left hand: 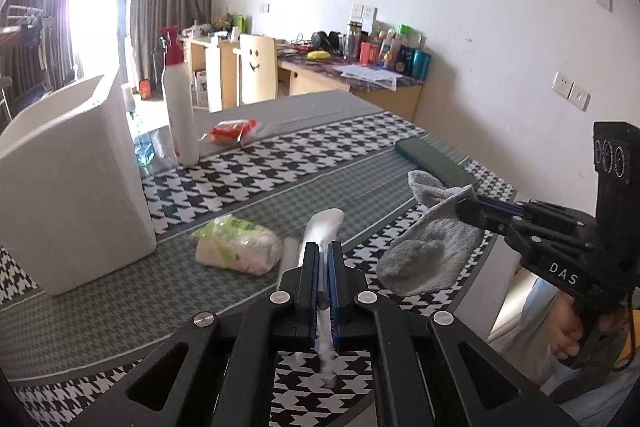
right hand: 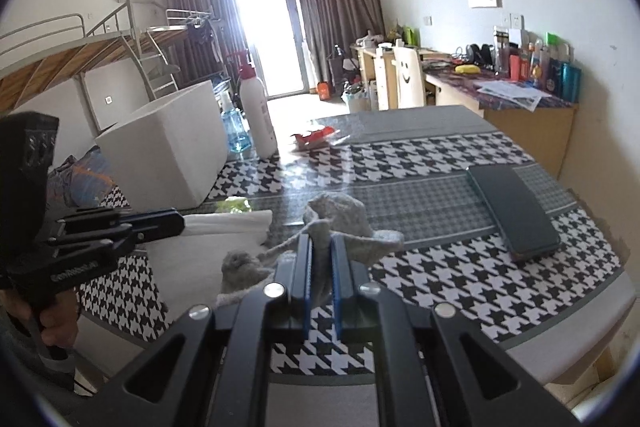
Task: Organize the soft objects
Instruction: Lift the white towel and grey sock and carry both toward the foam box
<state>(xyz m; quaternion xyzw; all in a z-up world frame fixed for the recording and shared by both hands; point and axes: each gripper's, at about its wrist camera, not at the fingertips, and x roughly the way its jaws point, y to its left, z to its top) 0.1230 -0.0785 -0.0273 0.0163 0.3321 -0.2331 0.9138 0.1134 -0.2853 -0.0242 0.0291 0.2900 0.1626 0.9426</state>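
Grey sock [left hand: 430,247]: pinched at its cuff end by the right hand-held gripper [right hand: 320,247], toe hanging down toward the near right part of the worktop [left hand: 280,187]; whether the toe touches the cloth I cannot tell.
White sock [left hand: 324,223]: clamped between the fingers of the left hand-held gripper [left hand: 323,255], lying near the middle of the worktop, just right of a wrapped pack of tissues [left hand: 236,245].
Left hand-held gripper: together on the white sock.
Right hand-held gripper: together on the grey sock.
Step in hand, as I judge it: bringing the two socks up off the worktop to pair or stow them.
Doing it well: keep both grips firm, raise evenly so neither sock drags, and let the loose ends clear the tissues before carrying anything toward the white box [left hand: 76,183].
Grey sock, long axis: runs from the cuff down and leftward in the left wrist view, toe lowest.
White sock, long axis: runs straight away from the left fingers, far end pointing toward the white bottle [left hand: 180,107].
Risk: limp fabric may slip from a shallow pinch.
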